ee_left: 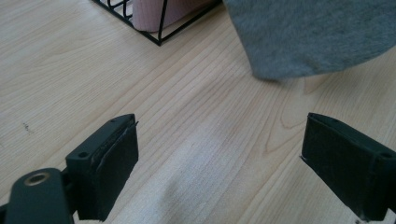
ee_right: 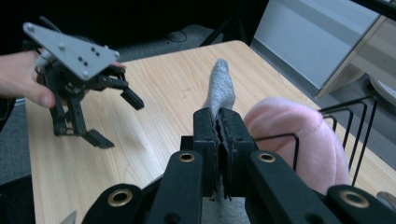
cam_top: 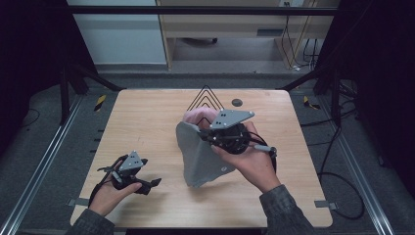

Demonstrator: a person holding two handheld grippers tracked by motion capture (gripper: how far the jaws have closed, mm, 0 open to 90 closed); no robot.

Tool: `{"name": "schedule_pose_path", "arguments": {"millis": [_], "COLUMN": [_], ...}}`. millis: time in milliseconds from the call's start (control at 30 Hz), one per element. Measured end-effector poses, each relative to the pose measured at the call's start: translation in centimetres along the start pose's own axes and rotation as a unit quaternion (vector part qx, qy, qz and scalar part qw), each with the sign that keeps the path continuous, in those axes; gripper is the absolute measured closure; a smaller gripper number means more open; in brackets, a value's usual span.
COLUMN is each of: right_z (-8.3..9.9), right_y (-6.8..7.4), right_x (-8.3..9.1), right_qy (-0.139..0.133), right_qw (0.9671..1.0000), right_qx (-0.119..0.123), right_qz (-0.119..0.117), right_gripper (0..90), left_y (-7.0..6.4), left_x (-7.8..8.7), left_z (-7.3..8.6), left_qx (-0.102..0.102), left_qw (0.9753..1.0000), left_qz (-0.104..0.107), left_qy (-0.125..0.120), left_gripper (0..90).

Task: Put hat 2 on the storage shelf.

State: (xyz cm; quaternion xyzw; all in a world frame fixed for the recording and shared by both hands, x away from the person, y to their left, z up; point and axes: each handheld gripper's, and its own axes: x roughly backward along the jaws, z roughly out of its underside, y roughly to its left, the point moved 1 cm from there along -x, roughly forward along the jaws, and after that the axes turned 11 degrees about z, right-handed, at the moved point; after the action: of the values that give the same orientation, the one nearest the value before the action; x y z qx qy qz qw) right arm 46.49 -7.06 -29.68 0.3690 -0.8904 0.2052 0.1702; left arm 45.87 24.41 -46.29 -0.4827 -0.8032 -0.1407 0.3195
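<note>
Centrally on bench [cam_top: 147, 122]: black wire rack [cam_top: 204, 98] holding pink plush item [cam_top: 198, 116]. Grey cloth [cam_top: 195, 156] hangs just near of rack, pinched by right hand-held gripper [ee_right: 218, 128], jaws pressed together. Left hand-held gripper [ee_left: 219, 154] near-left, jaws spread, empty. No legible writing.

Pink cloth [cam_top: 198, 116] half behind grey cloth [cam_top: 195, 156]

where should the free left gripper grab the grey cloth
Grip the loose bottom corner of the grey cloth, coming in low from the left gripper side. The right gripper pinches its top edge, so it hangs, its lower end reaching the table.
</note>
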Motion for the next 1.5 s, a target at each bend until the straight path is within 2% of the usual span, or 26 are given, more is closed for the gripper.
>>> {"name": "schedule_pose_path", "arguments": {"millis": [367, 533, 600, 800, 967, 1067, 1333, 1400, 1500], "right_z": [-1.5, -2.1, -2.3, -3.2, -3.9, -4.4, -4.8, -4.8, -4.8], "right_y": [-0.3, -0.4, -0.5, -0.7, -0.8, -0.9, -1.0, -0.9, -0.8], "right_x": [0.6, 0.9, 1.0, 0.9, 1.0, 1.2, 1.2, 1.2, 1.3], "right_qy": [-0.013, -0.017, -0.017, -0.017, -0.021, -0.023, -0.024, -0.024, -0.025], "right_qw": [0.9999, 0.9998, 0.9998, 0.9998, 0.9997, 0.9996, 0.9995, 0.9995, 0.9995], "right_qx": [0.003, 0.005, 0.006, 0.011, 0.013, 0.015, 0.017, 0.018, 0.018], "right_qz": [0.002, 0.003, 0.004, 0.004, 0.004, 0.005, 0.004, 0.004, 0.003], "right_gripper": [86.4, 86.4, 86.4, 86.4, 86.4, 86.4, 86.4, 86.4, 86.4], "left_y": [-0.7, -0.7, -0.8, -1.0, -0.9, -0.8, 0.1, 0.2, 0.3], "left_x": [-0.1, -0.1, -0.2, 0.2, 0.8, 1.1, 1.1, 1.0, 0.8], "left_z": [-0.3, -0.9, -1.4, -3.9, -6.6, -8.0, -9.8, -10.1, -10.6], "left_qx": [-0.008, 0.004, -0.001, -0.024, -0.035, -0.046, -0.037, -0.033, -0.029], "left_qw": [1.0000, 0.9998, 0.9998, 0.9995, 0.9987, 0.9983, 0.9983, 0.9978, 0.9971], "left_qz": [0.004, 0.004, 0.004, 0.003, 0.008, 0.006, 0.013, 0.012, 0.022], "left_qy": [-0.001, -0.020, -0.019, -0.020, -0.035, -0.035, -0.044, -0.056, -0.067], "left_gripper": [11.1, 12.3, 13.5, 14.6, 15.7, 15.8, 19.4, 21.3, 25.6]}}
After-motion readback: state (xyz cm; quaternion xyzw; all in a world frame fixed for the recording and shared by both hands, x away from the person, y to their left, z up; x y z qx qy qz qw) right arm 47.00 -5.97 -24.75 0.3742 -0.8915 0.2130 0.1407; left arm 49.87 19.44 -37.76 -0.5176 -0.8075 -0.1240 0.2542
